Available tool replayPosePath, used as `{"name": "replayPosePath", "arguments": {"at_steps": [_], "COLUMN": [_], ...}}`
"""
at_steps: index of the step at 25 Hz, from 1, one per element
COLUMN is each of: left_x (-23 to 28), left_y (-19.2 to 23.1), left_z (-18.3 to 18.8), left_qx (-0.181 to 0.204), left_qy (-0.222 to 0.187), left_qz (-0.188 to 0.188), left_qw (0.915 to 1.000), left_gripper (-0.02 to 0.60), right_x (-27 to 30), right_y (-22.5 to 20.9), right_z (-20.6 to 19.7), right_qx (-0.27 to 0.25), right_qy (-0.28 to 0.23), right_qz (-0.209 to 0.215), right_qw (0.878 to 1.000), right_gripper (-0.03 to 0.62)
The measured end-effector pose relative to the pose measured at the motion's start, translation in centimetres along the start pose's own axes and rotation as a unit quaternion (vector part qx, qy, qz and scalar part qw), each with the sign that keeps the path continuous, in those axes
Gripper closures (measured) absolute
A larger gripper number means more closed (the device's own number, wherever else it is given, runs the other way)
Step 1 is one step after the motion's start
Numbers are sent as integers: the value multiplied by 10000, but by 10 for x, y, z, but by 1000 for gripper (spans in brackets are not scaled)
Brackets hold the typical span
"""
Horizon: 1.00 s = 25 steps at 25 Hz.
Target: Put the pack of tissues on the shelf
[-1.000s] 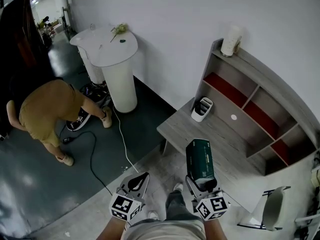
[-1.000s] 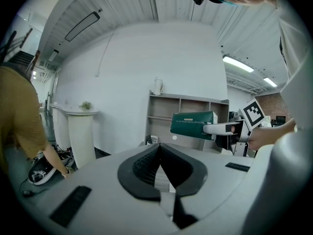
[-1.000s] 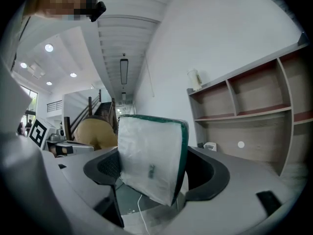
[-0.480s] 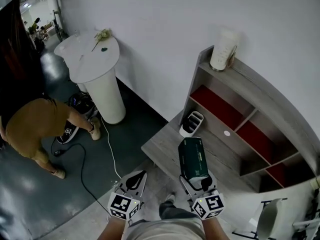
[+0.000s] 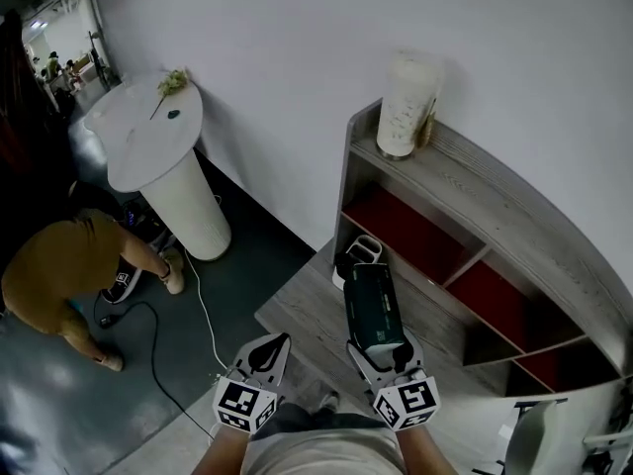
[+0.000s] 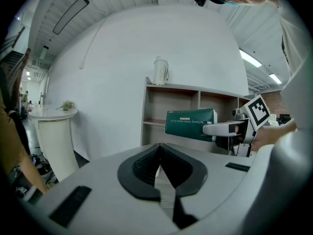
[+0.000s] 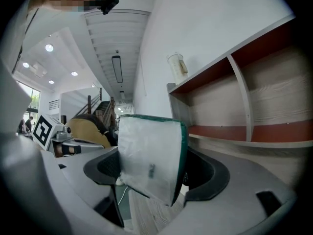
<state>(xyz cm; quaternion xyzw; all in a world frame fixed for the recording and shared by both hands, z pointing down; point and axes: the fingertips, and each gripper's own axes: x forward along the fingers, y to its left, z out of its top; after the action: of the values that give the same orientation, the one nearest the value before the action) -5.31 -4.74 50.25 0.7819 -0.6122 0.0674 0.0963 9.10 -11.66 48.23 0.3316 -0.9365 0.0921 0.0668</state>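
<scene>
Green plastic pack of tissues [image 5: 374, 305] sits clamped between the jaws of the right gripper [image 5: 385, 350]. The jaws grip its near end, one on each side, and the pale end face of the pack fills the right gripper view. Pack is held in the air, long axis pointing away from the person toward the shelf [image 5: 475, 201], not resting on anything. It hangs over the grey wooden desk surface [image 5: 302, 315] in front of the shelf's lower openings. From the head view its far end overlaps a small white holder [image 5: 362, 250] standing on the desk at the left end of the shelf; whether they touch, cannot tell.

Left gripper [image 5: 274, 345] is beside the right one, a bit apart, over the desk's near edge. Its jaws are pressed together, nothing between them.

Shelf is grey wood with red back panels, split into several open compartments. A white cylinder-shaped item [image 5: 406, 107] stands on the top board at the left end, against the white wall.

Further left, well apart from the shelf, a white round pedestal table [image 5: 148, 142] has a small sprig [image 5: 172, 81] lying on it. A person in a mustard top [image 5: 54, 285] is bent low on the dark floor near its base, and a white cable [image 5: 201, 305] trails across the floor.
</scene>
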Motion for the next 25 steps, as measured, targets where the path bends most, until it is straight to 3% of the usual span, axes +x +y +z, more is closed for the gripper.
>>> {"name": "replayPosePath", "arguments": {"at_steps": [10, 25], "left_x": [56, 123], "left_y": [10, 78], "left_z": [13, 42], "left_qx": [63, 257], "left_qy": [24, 7], "left_qz": [-403, -1356], "left_qw": [9992, 9904], "left_gripper": [566, 566], "right_x": [32, 110], "right_y": [-36, -68], "right_z": [24, 64], "right_qx": [6, -77], "right_qy": [-150, -323], "right_qz": [-298, -1392], "right_qw": [9994, 9897], "right_gripper": [184, 184]}}
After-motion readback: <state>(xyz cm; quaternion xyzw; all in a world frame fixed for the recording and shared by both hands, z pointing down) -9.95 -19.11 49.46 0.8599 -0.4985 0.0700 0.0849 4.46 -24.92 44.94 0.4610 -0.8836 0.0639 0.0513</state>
